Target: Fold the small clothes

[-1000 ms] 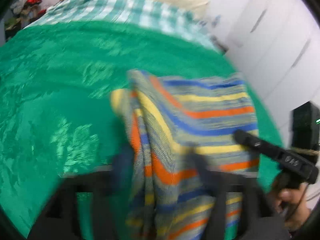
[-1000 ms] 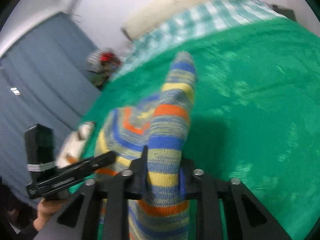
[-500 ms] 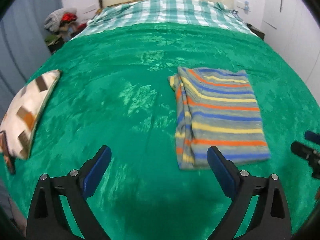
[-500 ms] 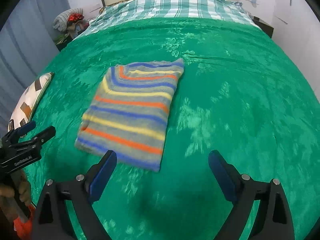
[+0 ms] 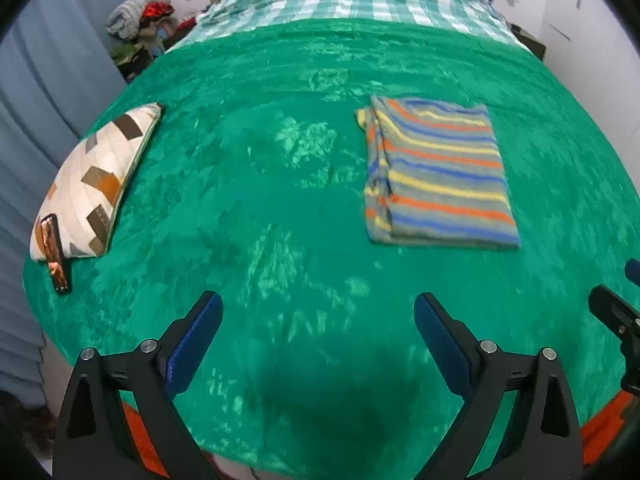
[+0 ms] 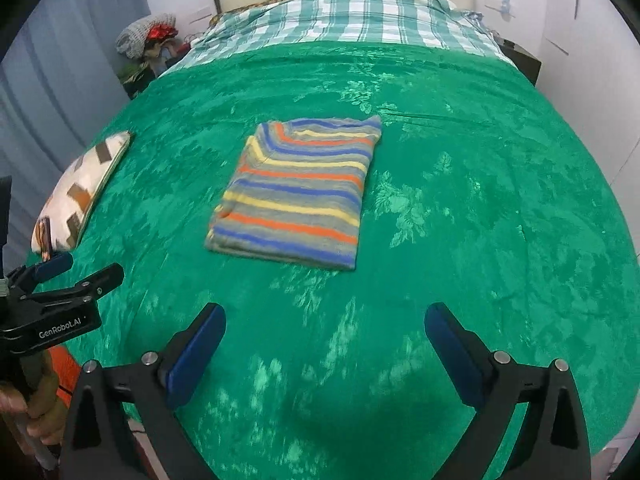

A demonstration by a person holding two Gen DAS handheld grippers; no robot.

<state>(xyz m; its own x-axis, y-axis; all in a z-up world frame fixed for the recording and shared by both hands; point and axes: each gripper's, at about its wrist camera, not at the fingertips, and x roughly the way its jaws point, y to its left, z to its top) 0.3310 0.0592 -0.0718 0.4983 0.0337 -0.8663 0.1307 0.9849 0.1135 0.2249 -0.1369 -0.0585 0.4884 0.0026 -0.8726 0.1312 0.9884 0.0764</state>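
Your left gripper point(image 5: 318, 312) and right gripper point(image 6: 325, 322): jaws spread wide, having just been opening, nothing between them. The folded jumper point(image 6: 296, 192) lies flat mid-bed point(image 6: 480, 200), well beyond both. Pillow point(image 5: 92, 184) at the left edge.

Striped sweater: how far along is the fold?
Done: the striped sweater lies folded in a flat rectangle on the green bedspread. In hand: nothing. The left gripper and right gripper have just opened their jaws; both stand wide with only bedspread between them, well short of the sweater. Left: perhaps a final tidy; no other garment to fold shows on the bed.
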